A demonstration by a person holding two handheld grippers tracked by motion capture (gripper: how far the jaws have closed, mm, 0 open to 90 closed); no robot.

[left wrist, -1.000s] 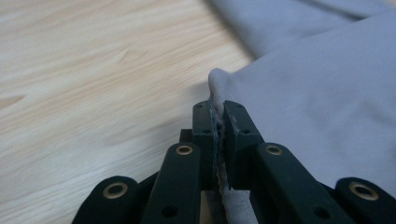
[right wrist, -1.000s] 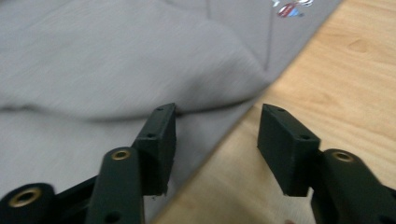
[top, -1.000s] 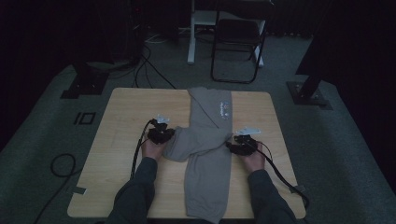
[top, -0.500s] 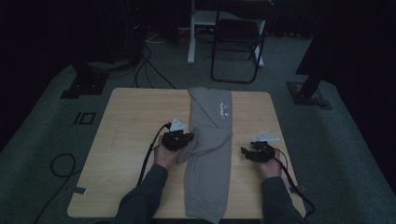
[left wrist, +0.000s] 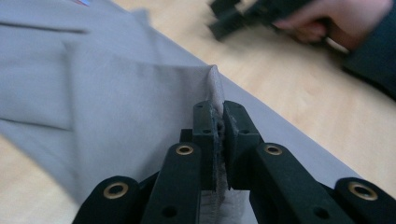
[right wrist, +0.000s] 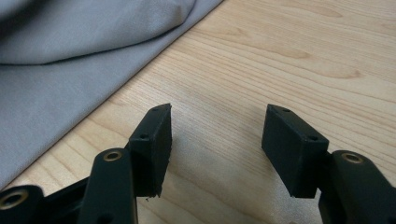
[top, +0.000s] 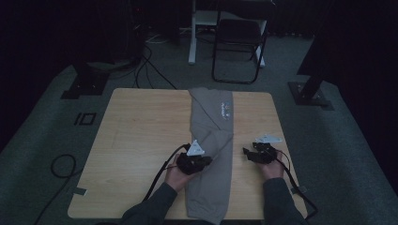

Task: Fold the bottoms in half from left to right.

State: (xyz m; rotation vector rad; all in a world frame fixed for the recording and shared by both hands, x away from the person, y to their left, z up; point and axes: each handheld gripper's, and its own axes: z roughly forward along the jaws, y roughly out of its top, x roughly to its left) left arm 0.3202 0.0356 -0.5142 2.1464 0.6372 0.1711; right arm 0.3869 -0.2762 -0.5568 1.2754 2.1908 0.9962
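Pinching a fold of the grey garment, the left hand-held gripper is clamped on soft, limp cloth lying lengthwise down the middle of the table. The right hand-held gripper, its jaws having just been opening, hangs empty over bare wood beside the hem. Edges and seams look the surest hold.

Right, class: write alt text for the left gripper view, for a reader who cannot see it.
The left gripper, jaws shut, pinches a raised fold of grey garment lying on a light wooden table. Farther off, blurred, a hand holds the other gripper above the tabletop.
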